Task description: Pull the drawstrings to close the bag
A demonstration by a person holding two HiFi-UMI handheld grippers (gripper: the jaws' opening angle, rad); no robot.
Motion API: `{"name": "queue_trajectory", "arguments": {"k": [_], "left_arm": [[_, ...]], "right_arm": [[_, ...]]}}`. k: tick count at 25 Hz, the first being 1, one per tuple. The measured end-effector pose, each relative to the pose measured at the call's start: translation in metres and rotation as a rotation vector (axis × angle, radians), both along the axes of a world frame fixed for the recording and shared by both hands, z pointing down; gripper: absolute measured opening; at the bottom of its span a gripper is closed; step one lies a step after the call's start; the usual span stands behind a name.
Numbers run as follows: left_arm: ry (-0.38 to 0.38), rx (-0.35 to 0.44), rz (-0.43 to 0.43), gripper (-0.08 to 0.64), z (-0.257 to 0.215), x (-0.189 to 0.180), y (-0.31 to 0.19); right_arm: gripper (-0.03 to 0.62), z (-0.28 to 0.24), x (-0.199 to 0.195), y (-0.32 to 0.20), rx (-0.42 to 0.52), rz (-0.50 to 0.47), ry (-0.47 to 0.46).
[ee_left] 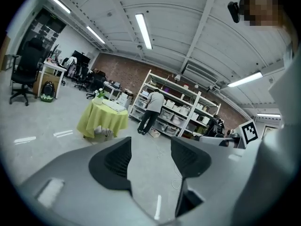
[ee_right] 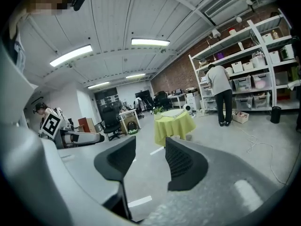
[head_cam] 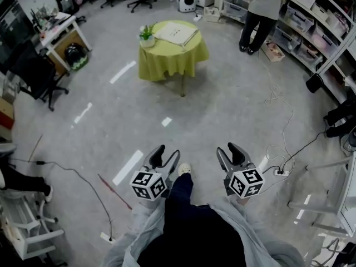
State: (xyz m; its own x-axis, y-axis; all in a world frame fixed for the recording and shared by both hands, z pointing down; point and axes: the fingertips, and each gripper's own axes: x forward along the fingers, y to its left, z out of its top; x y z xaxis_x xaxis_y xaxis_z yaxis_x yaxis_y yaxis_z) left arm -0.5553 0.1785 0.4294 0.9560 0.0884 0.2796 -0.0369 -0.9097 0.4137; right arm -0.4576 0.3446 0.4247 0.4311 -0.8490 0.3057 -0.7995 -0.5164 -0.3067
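A round table with a yellow-green cloth (head_cam: 172, 54) stands a few steps ahead on the grey floor. On it lie a flat pale thing (head_cam: 177, 33), maybe the bag, and a small potted plant (head_cam: 147, 36); no drawstrings can be made out. Both grippers are held at waist height, far short of the table. My left gripper (head_cam: 168, 152) is open with only floor between its black pads (ee_left: 115, 161). My right gripper (head_cam: 230, 150) is also open and empty, and the table (ee_right: 174, 124) shows beyond its fingers (ee_right: 186, 164).
A person (head_cam: 261, 7) stands at the shelving (head_cam: 311, 21) at the back right. Cables and a power strip (head_cam: 281, 171) lie on the floor to the right. A black office chair (head_cam: 36, 74) and a desk (head_cam: 58, 29) are at the left. My own shoe (head_cam: 184, 169) shows between the grippers.
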Motion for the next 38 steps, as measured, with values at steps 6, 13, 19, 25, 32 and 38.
{"name": "queue_trajectory", "arguments": {"k": [6, 13, 19, 25, 32, 38], "left_arm": [[0.015, 0.003, 0.011, 0.261, -0.006, 0.061, -0.051], [0.035, 0.008, 0.049, 0.258, -0.008, 0.114, -0.089], [0.029, -0.001, 0.049, 0.258, -0.005, 0.129, -0.107], [-0.009, -0.031, 0.022, 0.258, 0.009, 0.127, -0.116], [-0.032, -0.064, -0.027, 0.258, 0.022, 0.151, -0.130], [-0.013, -0.051, -0.023, 0.256, 0.019, 0.221, -0.144]], "right_arm": [[0.199, -0.005, 0.057, -0.043, 0.003, 0.021, 0.008], [0.190, -0.008, 0.107, -0.082, 0.011, 0.043, 0.027], [0.190, 0.000, 0.119, -0.100, -0.006, 0.035, 0.009], [0.190, 0.009, 0.124, -0.113, -0.025, 0.008, -0.021], [0.190, 0.017, 0.155, -0.131, -0.041, -0.043, -0.036], [0.190, 0.019, 0.220, -0.150, -0.029, -0.055, -0.033]]}}
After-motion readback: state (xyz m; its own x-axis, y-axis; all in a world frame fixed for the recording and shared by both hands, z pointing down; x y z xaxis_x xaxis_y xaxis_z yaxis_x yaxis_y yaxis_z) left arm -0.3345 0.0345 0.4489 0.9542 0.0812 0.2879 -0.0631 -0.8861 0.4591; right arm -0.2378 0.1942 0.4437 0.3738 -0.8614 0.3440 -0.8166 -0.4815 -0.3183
